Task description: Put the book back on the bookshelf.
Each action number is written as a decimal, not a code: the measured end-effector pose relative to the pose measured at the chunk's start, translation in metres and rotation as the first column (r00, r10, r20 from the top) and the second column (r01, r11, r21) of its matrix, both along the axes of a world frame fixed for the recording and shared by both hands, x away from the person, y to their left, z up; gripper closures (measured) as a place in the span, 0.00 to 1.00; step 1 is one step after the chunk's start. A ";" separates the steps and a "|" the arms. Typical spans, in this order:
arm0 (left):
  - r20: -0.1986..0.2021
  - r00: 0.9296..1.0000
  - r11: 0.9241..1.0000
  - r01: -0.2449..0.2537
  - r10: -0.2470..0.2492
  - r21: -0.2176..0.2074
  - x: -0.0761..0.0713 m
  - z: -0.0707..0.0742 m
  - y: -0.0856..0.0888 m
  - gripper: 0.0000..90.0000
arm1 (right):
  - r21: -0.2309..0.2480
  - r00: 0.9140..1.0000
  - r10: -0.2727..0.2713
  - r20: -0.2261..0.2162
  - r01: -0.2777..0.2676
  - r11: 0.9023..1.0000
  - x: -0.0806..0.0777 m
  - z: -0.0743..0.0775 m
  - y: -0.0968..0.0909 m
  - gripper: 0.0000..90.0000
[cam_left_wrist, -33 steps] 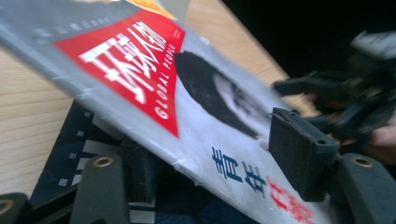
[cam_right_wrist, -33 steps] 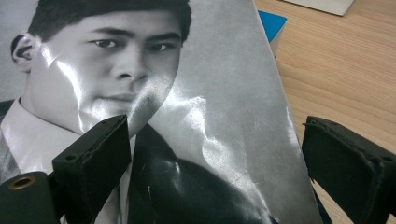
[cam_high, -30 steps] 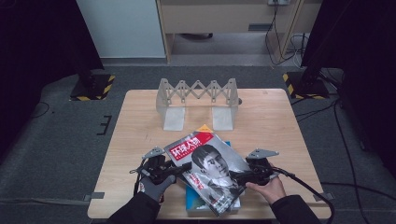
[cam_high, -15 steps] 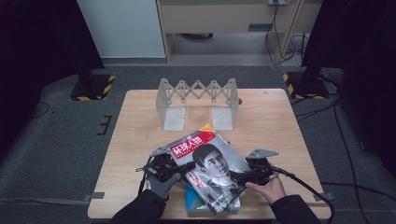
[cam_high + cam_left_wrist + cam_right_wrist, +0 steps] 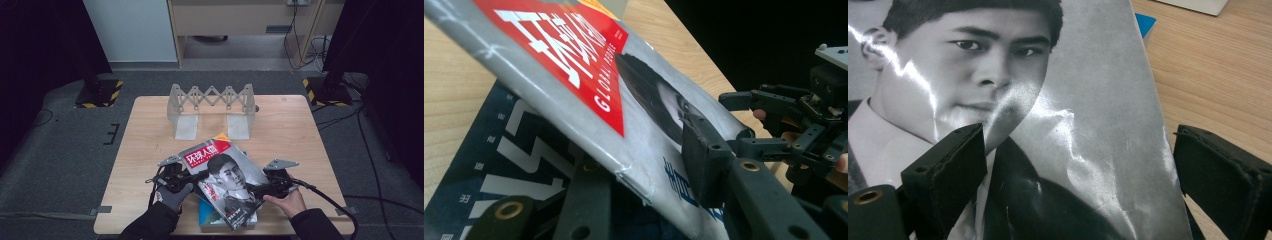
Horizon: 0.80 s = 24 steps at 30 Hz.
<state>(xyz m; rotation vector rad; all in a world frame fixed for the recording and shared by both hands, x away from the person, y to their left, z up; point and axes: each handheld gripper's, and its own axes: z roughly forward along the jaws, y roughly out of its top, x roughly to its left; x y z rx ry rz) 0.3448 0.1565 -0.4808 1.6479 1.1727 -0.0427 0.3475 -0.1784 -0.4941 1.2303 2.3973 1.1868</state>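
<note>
Magazine with a red title block and a portrait cover sits raised and tilted over a dark blue book at the near middle of the table. The left gripper pinches its spine edge, one jaw above the cover and one beneath. The right gripper stands spread, jaws astride the opposite edge. A grey folding rack stands farther back.

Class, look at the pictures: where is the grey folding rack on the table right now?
In the high view, the grey folding rack stands at the table's far edge, near the middle, beyond the magazine held between the two grippers.
</note>
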 end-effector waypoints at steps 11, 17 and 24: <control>-0.003 1.000 1.000 -0.003 0.003 -0.024 0.000 0.009 -0.001 0.79 | 0.011 1.000 -0.022 0.017 0.022 1.000 0.001 0.006 -0.004 0.11; -0.005 1.000 1.000 -0.004 0.004 -0.021 0.000 0.009 -0.001 0.80 | 0.009 0.999 -0.036 0.019 0.036 0.999 0.001 0.008 -0.006 0.10; -0.018 1.000 1.000 -0.008 0.007 -0.019 0.001 0.007 0.000 0.79 | 0.001 0.999 -0.036 0.023 0.036 0.999 0.002 0.007 -0.006 0.09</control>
